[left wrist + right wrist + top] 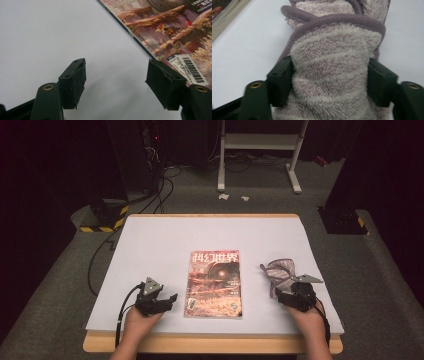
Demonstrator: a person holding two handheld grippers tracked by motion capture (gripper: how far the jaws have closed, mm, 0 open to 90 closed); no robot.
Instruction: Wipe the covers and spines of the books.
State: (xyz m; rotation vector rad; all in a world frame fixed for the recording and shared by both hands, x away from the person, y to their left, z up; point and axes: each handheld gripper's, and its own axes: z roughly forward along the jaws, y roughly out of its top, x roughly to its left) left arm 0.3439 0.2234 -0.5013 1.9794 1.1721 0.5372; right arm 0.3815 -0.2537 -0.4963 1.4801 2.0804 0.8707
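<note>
High view: counter (150, 240), white-topped, with bare room left, right and behind. Magazine (214, 284) flat at centre front. Towel (280, 272), crumpled, right of it and apart. Left hand-held gripper (167, 299) rests just left of the magazine; right hand-held gripper (281, 294) is at the towel's near end.

Left gripper view: left hand-held gripper (116, 77) gapes wide, nothing between the jaws; the magazine (175, 32) edge passes by the right jaw.

Right gripper view: right hand-held gripper (329, 80) straddles the towel (332, 75), pads against its sides; probably gripping, though firmness is hard to judge.

Step in hand: grasping the towel. Next move likely calls for a firm pinch, then a lift clear of the counter's right edge.
</note>
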